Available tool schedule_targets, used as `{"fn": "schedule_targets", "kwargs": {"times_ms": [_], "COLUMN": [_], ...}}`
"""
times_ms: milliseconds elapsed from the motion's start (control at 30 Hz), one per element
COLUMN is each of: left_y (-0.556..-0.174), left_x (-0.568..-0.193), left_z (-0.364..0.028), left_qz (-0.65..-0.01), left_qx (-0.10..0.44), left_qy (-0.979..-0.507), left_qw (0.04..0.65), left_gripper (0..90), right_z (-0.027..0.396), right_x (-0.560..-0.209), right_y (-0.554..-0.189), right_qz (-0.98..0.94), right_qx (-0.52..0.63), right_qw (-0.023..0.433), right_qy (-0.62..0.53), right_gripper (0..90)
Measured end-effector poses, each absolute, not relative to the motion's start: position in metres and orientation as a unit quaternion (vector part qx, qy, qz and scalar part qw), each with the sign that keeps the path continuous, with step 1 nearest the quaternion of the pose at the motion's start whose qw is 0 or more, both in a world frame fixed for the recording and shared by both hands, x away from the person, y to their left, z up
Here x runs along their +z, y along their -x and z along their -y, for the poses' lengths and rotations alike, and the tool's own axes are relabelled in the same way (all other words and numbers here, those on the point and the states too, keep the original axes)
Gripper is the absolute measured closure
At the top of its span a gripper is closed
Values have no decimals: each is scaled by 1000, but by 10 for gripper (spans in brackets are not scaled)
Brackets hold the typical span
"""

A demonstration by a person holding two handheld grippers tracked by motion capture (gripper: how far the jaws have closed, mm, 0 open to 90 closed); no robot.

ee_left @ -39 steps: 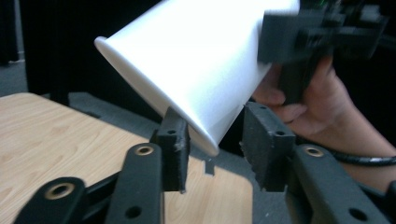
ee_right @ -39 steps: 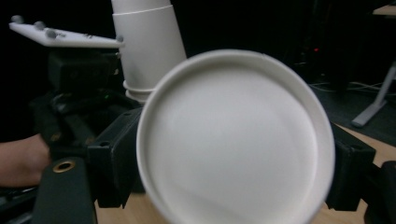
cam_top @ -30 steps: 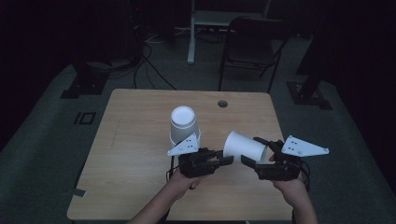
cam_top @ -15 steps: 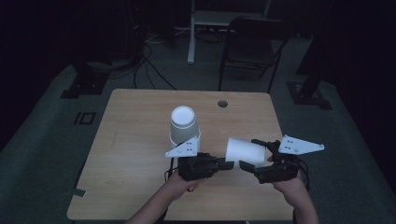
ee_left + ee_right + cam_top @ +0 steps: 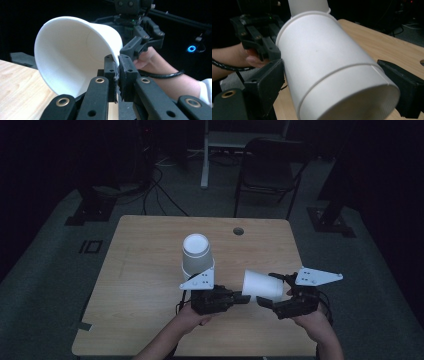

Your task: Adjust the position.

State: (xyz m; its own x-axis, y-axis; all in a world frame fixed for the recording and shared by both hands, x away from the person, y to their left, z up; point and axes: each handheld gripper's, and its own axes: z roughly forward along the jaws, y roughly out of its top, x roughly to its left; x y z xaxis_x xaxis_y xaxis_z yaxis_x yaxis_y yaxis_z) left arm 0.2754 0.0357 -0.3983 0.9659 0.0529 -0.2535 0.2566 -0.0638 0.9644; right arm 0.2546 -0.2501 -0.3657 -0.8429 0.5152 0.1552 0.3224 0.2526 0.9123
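white paper cup (image 5: 263, 285) lies sideways above the table (image 5: 145, 285), between the left gripper (image 5: 243, 298) and right gripper (image 5: 274, 290). left gripper view: jaws have just closed, pinching its rim (image 5: 115, 53). right gripper view: pads clamp the cup (image 5: 329, 70) wall.

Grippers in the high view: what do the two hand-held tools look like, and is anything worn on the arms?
Both the left gripper and the right gripper are black, with linkage jaws joined by brass-coloured pins. Each carries a grey three-cornered plate with small dark holes, and a black cable trails off. A white sleeve edge shows in the left gripper view.
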Motion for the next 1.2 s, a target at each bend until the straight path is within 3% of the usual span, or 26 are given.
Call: {"fn": "schedule_targets", "kwargs": {"times_ms": [233,567,700,1200], "left_y": [-279,-278,-278,-279], "left_x": [-399,-399,-395,-388], "left_z": [-41,-29,-29,-22], "left_qz": [-130,-133,-137,-143], "left_qx": [-62,-41,-37,-39], "left_qy": [-726,-768,-765,-756], "left_qw": [672,625,628,637], "left_gripper": [873,872,871,851], "right_z": [258,265,264,257], "right_x": [-372,-368,-377,-400], "right_y": [-255,-253,-254,-253], "right_qz": [-793,-786,-791,-811], "right_qx": [536,537,521,502], "right_qw": [86,109,122,85], "right_qy": [-278,-285,-297,-288], "right_gripper": [100,135,206,211]}}
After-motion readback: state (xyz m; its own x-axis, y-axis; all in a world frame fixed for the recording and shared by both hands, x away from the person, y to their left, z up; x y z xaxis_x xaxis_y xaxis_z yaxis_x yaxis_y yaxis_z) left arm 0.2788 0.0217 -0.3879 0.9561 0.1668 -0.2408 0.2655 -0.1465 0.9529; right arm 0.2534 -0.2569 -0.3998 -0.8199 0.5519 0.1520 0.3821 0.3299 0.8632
